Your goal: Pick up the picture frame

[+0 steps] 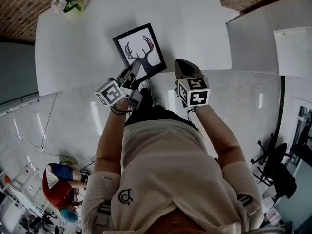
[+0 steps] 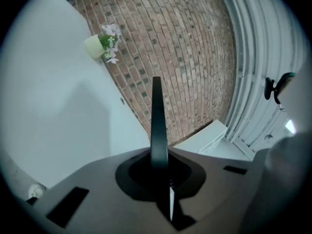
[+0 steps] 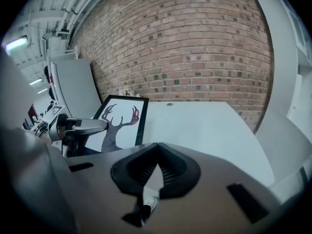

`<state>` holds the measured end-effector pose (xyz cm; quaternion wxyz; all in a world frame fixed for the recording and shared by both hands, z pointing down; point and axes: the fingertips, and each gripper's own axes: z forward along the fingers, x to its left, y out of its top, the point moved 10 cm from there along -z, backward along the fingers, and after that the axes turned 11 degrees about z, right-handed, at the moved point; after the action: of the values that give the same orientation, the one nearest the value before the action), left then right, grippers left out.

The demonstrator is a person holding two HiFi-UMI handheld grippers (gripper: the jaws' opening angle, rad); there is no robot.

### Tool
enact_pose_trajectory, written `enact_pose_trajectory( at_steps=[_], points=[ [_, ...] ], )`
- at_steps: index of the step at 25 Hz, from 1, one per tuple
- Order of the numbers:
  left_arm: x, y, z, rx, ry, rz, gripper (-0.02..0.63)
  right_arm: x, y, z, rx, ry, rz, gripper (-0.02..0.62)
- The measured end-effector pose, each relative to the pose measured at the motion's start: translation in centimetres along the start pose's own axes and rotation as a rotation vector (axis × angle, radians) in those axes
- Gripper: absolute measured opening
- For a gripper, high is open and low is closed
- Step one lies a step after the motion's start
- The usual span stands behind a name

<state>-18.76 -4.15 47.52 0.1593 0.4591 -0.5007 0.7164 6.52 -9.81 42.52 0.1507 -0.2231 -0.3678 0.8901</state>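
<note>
Frame on tabletop, just ahead of both claws, between them. Left claw closed, empty. Right claw looks closed, empty. No grasp yet; whole pick-up outstanding.

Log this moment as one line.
left gripper: shut on picture frame edge | right gripper: shut, empty | picture frame: over white table

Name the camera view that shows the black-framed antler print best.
Head view: the black-framed antler print faces the camera, almost whole, only its lower corner behind the left gripper. The right gripper view shows it slanted, partly covered by that gripper. The left gripper view shows only its thin dark edge.
</note>
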Motion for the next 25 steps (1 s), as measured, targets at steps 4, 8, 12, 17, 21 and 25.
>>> enact_pose_trajectory(
  at_steps=[4,8,12,17,21,25],
  points=[
    [-2.2,3.6,-0.3,-0.050,0.024,0.153,0.023,0.9,2.5,-0.9,-0.072,0.040,-0.049,0.008],
    [-3.0,8.3,-0.1,-0.078,0.071,0.353,0.023,2.6,5.6,0.4,-0.140,0.082,-0.095,0.008],
    [-4.2,12.3,-0.1,-0.141,0.121,0.562,0.023,4.0,8.5,1.6,-0.194,0.107,-0.090,0.008],
    [-5.5,16.6,-0.7,-0.257,0.216,0.828,0.021,6.0,11.8,3.1,-0.275,0.123,-0.104,0.008],
    [-6.4,19.4,-0.8,-0.285,0.252,0.987,0.023,7.2,13.7,3.8,-0.348,0.151,-0.108,0.008],
    [-7.2,21.6,-0.7,-0.287,0.281,1.090,0.023,8.2,15.4,3.9,-0.430,0.165,-0.126,0.008]
  ],
)
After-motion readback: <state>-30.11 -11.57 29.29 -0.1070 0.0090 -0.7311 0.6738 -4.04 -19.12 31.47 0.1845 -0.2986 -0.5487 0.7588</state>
